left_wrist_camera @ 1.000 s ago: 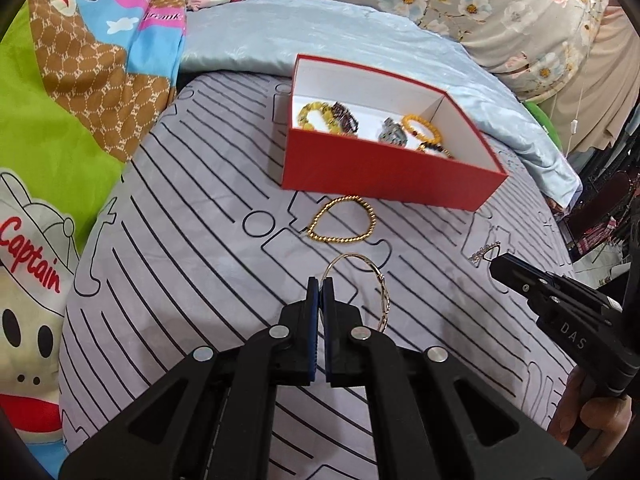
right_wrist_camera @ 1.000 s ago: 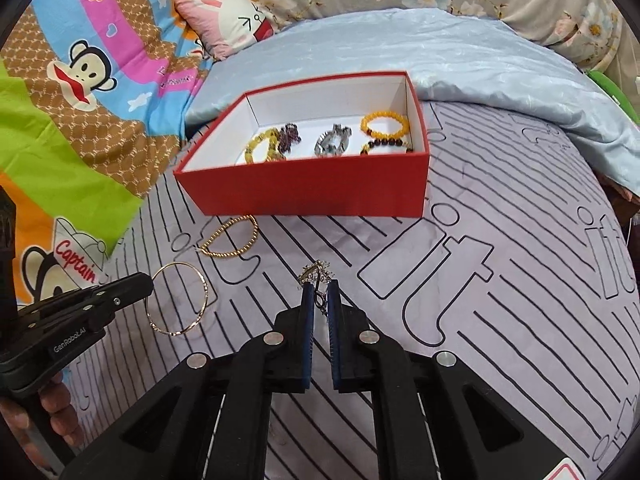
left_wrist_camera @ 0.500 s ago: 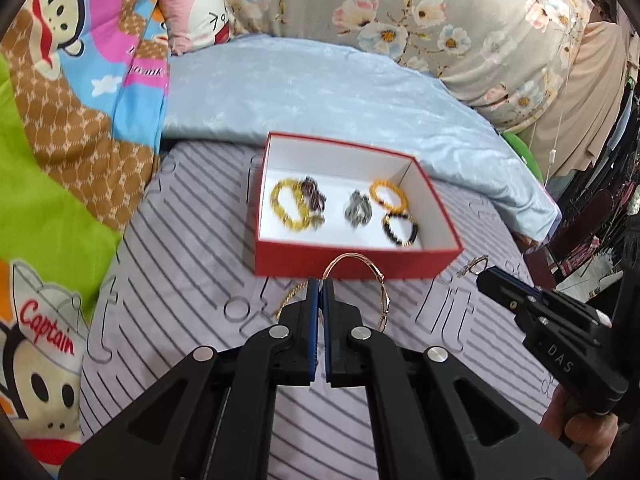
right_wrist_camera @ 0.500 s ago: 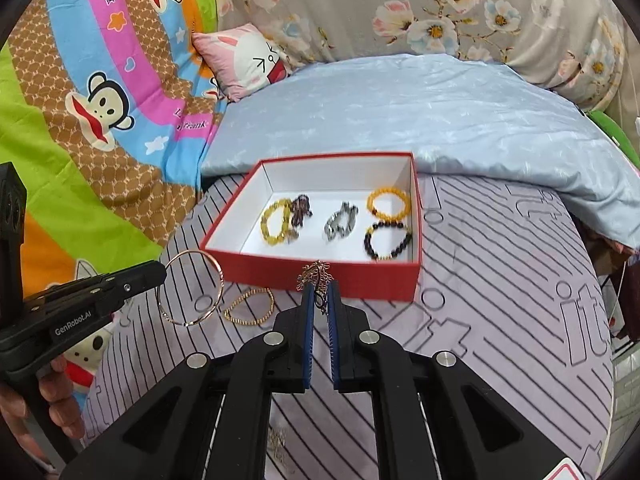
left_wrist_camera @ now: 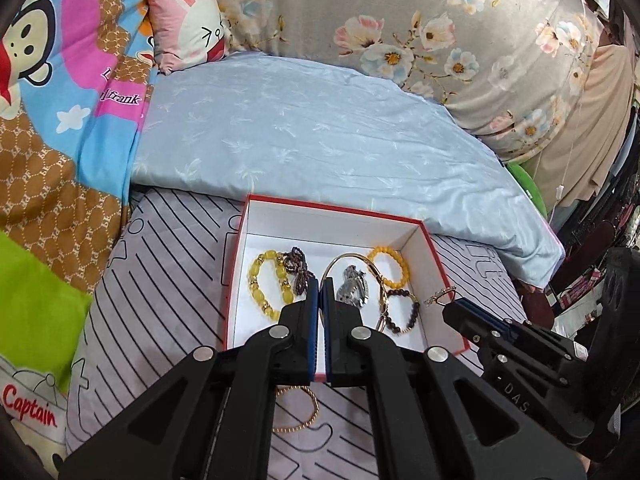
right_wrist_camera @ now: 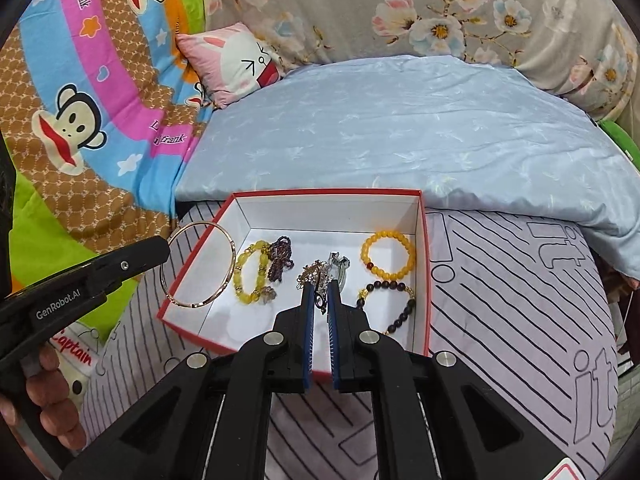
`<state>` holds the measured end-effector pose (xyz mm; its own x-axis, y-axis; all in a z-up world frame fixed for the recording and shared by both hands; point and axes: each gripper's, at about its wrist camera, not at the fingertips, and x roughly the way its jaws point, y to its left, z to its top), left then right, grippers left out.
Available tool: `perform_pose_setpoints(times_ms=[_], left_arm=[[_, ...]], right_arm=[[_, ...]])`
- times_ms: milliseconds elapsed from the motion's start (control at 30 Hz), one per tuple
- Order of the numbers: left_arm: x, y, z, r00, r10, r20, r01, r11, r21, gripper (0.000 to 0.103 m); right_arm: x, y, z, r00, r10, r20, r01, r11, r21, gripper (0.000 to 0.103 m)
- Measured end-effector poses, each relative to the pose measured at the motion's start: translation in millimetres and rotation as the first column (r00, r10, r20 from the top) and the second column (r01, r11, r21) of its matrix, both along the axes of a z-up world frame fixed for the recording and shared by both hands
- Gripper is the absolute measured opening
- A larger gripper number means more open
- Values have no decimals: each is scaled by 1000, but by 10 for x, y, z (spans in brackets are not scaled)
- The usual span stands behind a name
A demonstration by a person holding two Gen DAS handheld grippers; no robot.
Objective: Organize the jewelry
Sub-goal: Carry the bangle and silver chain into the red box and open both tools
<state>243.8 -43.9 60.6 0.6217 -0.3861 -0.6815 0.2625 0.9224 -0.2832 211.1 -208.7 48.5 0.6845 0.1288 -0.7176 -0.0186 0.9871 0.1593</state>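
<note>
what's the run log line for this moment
left tool: shut on bangle | right tool: shut on charm | both over box | gold bracelet: on bed

Left hand-held gripper (left_wrist_camera: 320, 282) pinching gold bangle (left_wrist_camera: 374, 276) over red box (left_wrist_camera: 436, 276)

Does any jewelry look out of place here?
Yes. One gold bead bracelet lies alone on the striped cloth, outside the red box that holds the other bracelets. The bangle and the small ornament are each held in a tool.
</note>
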Motion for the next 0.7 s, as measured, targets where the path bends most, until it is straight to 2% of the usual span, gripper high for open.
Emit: perform_pose_setpoints(times_ms=[333, 500, 533, 600, 667, 700], left_arm=[[259, -54, -327, 998, -8, -58, 8, 1000, 5, 0], [333, -74, -436, 997, -8, -75, 11, 999, 32, 0], [345, -57, -453, 997, -3, -79, 6, 999, 37, 0], [359, -1, -477, 997, 20, -80, -16, 999, 46, 0], [348, 60, -488, 996, 39, -74, -34, 998, 59, 0], [339, 90, -488, 996, 46, -71, -42, 997, 64, 0]], right_arm=[[233, 80, -312, 999, 18, -49, -17, 1000, 15, 6], [303, 103, -408, 997, 15, -70, -14, 1000, 6, 8], [303, 100, -410, 998, 11, -67, -11, 1000, 2, 10], [301, 100, -403, 998, 4, -60, -5, 1000, -13, 25], [278, 94, -380, 999, -8, -46, 7, 1000, -22, 34], [260, 91, -363, 999, -10, -40, 9, 1000, -26, 36]])
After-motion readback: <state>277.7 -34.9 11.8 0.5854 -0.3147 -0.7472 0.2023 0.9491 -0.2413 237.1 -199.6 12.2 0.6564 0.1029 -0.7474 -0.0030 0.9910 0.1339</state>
